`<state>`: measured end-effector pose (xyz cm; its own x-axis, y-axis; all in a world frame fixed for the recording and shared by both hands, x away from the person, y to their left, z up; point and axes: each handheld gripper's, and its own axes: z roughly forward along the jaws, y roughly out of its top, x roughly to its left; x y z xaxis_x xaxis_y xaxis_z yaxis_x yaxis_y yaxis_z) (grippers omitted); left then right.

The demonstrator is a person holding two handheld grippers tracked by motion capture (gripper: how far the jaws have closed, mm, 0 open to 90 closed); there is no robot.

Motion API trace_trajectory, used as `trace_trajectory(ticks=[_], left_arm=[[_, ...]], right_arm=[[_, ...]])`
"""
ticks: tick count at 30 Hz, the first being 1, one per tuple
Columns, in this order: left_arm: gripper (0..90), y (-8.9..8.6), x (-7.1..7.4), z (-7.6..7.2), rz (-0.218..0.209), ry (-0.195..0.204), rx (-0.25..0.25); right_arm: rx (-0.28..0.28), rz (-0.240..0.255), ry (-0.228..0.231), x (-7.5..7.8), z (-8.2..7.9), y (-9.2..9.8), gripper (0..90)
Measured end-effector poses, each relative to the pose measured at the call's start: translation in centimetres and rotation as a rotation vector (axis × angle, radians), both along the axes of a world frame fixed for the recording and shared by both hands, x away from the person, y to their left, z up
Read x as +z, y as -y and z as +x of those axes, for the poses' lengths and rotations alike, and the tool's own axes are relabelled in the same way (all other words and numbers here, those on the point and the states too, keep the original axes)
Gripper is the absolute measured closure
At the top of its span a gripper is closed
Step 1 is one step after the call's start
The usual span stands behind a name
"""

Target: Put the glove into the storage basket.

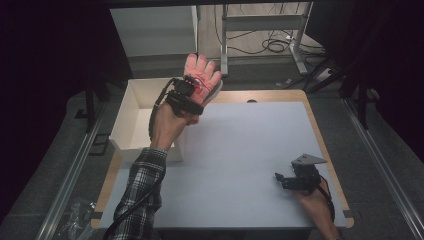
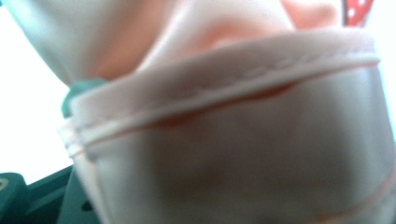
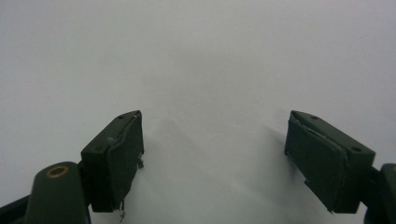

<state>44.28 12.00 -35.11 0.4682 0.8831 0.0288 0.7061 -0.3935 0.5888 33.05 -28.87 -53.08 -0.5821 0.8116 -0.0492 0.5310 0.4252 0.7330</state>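
A pink glove point(image 1: 202, 75) hangs in the air above the far left of the bench point(image 1: 240, 150), just beside the open white box point(image 1: 131, 117), its fingers pointing away. The left tool point(image 1: 192, 90) pinches it at the cuff, and the hemmed fabric point(image 2: 224, 93) sits blurred against that camera. Near the front right, the right tool point(image 1: 284, 179) rests low over bare bench, jaws spread with nothing between them.

The glove point(image 1: 201, 76) is pink with red markings, grey along its cuff, with a red white-dotted patch; the box point(image 1: 131, 115) is white; the table point(image 1: 240, 150) pale grey, wood-edged; the sleeve point(image 1: 142, 192) black-and-white plaid; both grippers black
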Motion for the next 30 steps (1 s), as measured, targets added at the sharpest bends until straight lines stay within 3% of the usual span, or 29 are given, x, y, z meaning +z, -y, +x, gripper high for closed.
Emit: trace_trajectory(ticks=[17, 24, 30], left_arm=[[39.2, -7.5, -1.2, 0.5, -0.001, -0.013, 0.206], [38.6, -9.6, -2.9, 0.7, 0.001, -0.028, 0.256], [38.1, -9.9, -5.1, 1.1, 0.002, -0.050, 0.268]], right_arm=[[0.000, 0.000, 0.000, 0.0, 0.0, 0.0, 19.9], [-0.001, -0.001, 0.001, 0.0, 0.0, 0.0, 19.9], [-0.001, -0.001, 0.001, 0.0, 0.0, 0.0, 19.9]])
